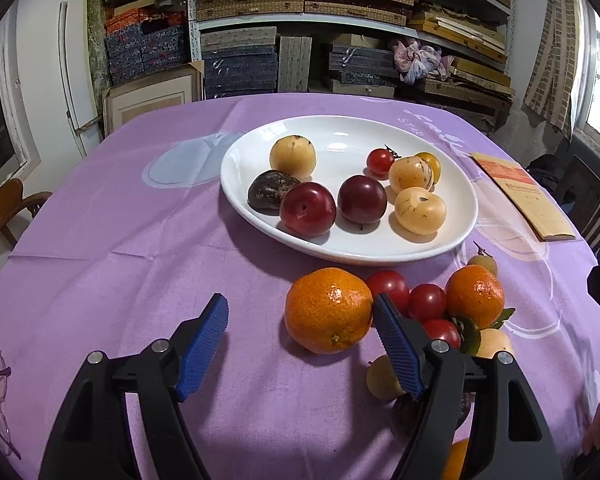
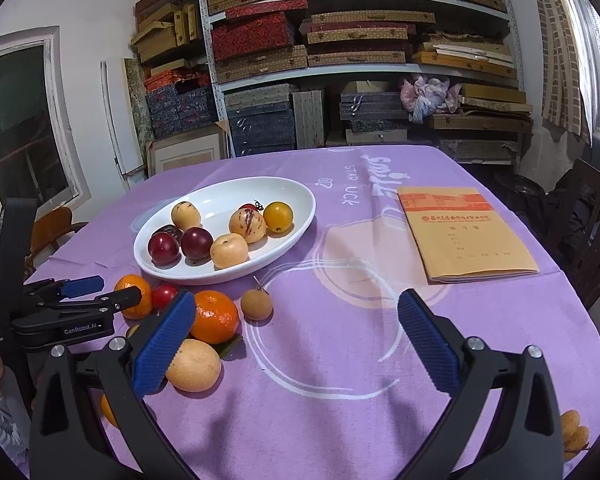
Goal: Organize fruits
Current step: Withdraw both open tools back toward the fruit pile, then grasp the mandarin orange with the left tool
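On the desk under the purple printed cloth [image 1: 120, 220], the white oval ceramic plate [image 1: 236, 152] already carries a good share of the fruit. Reading it from left to right in the left wrist view: a dark brown wrinkled fruit [image 1: 270, 194], a pale yellow round fruit [image 1: 293, 157] behind it, two deep red plums [image 1: 308, 210] [image 1: 362, 199], a small red cherry tomato [image 1: 380, 161], two more pale yellow speckled fruits [image 1: 411, 174] [image 1: 420, 210], and a small yellow tomato [image 1: 432, 162] at the far side.

Judging by that, the sorting looks roughly half done. Left on the cloth in front of the plate, again from the left: a big orange mandarin [image 1: 328, 310], a cluster of red cherry tomatoes [image 1: 426, 302], a second orange mandarin [image 1: 475, 296] with a small tan longan [image 1: 484, 264] behind it, and a pale yellow fruit [image 1: 494, 342] nearer the camera. Another yellowish fruit and what looks like another orange one sit partly hidden under the tool's right finger. A few small tan fruits [image 2: 574, 434] lie at the desk's right edge in the right wrist view.

The left tool [image 1: 302, 344] is spread with nothing pinched; the big mandarin sits just inside its right finger, seemingly not touched on both sides. The right tool [image 2: 292, 340] stands spread wide over bare cloth, empty, with the pale yellow fruit [image 2: 194, 365] beside its left finger. A tan paper booklet [image 2: 466, 234] lies well apart on the right.
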Tool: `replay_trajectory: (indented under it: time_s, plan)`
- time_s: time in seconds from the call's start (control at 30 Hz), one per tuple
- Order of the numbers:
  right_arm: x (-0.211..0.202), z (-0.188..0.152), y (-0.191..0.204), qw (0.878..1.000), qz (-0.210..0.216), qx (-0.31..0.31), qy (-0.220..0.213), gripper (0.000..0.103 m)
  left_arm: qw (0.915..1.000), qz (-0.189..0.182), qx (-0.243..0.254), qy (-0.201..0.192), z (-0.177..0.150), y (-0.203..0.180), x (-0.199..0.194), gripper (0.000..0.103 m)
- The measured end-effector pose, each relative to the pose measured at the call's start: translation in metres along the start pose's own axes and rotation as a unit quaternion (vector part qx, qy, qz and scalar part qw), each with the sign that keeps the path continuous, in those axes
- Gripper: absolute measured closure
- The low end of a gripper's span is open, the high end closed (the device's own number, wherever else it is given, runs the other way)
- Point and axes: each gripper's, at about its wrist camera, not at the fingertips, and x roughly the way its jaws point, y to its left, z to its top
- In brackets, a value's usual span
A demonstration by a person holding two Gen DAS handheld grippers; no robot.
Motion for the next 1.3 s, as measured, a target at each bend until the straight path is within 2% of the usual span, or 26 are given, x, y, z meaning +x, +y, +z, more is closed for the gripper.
replay_trajectory:
  time_s: [0.1, 0.27, 0.37, 0.5, 0.63, 0.73, 0.8, 0.87, 1.3]
  plan:
    - [0.0, 0.0, 0.001, 1.0, 0.001, -0.001, 0.001, 0.004, 0.9999, 0.01, -0.005, -0.001, -0.002, 0.005, 0.001, 0.019]
    - [0.002, 0.0, 0.002, 1.0, 0.001, 0.0, 0.003, 0.004, 0.9994, 0.014, -0.03, 0.011, -0.001, 0.02, 0.01, 0.019]
    - [0.003, -0.001, 0.003, 1.0, 0.002, -0.002, 0.006, 0.004, 0.9989, -0.001, -0.04, 0.024, 0.0, 0.023, 0.018, 0.019]
    - [0.005, -0.002, 0.004, 1.0, 0.002, -0.003, 0.009, 0.004, 0.9995, 0.005, -0.027, 0.014, 0.006, 0.018, 0.02, 0.019]
    - [0.007, -0.002, 0.003, 1.0, 0.002, -0.002, 0.011, 0.004, 0.999, -0.003, -0.039, 0.019, 0.01, 0.022, 0.027, 0.02]
    - [0.008, -0.002, 0.003, 1.0, 0.003, -0.001, 0.013, 0.004, 0.9987, -0.014, -0.045, 0.018, 0.01, 0.025, 0.026, 0.025]
    - [0.008, -0.002, 0.003, 1.0, 0.002, -0.003, 0.014, 0.004, 0.9988, -0.023, -0.04, 0.014, 0.008, 0.024, 0.023, 0.036]
    - [0.008, -0.003, 0.003, 1.0, 0.002, -0.002, 0.013, 0.004, 0.9991, -0.029, -0.028, 0.016, 0.007, 0.021, 0.023, 0.054]
    - [0.008, -0.003, 0.004, 1.0, 0.002, -0.006, 0.015, 0.004, 0.9975, -0.049, -0.043, 0.026, 0.006, 0.029, 0.028, 0.054]
